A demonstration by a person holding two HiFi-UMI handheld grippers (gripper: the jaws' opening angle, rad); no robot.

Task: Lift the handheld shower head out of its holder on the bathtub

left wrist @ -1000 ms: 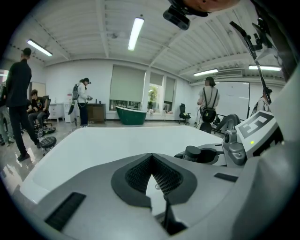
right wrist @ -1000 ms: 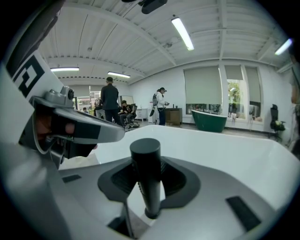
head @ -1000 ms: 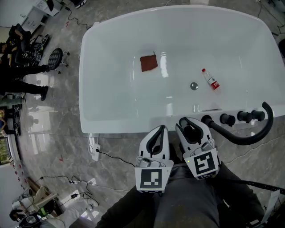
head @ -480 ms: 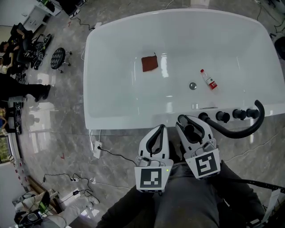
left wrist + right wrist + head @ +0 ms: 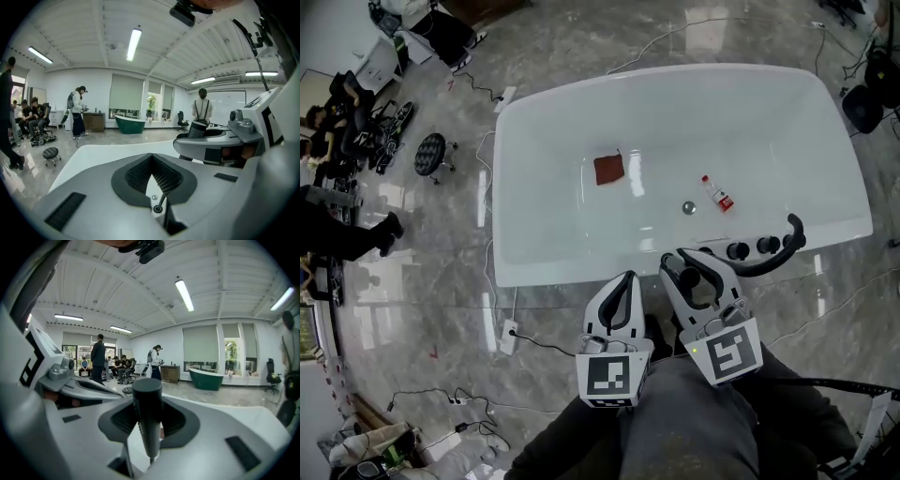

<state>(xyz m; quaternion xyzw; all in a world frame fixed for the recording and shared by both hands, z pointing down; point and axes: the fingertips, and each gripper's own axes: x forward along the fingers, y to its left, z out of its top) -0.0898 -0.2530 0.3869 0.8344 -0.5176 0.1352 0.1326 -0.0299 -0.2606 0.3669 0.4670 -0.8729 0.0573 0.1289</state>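
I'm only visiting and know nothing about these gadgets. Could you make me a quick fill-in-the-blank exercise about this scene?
1. The right gripper is clamped on the shower head, whose handle is coloured ____.
2. The left gripper has its jaws together and holds ____.
3. A small bottle and a reddish-brown cloth lie inside the white ____.

Missing words: black; nothing; bathtub.
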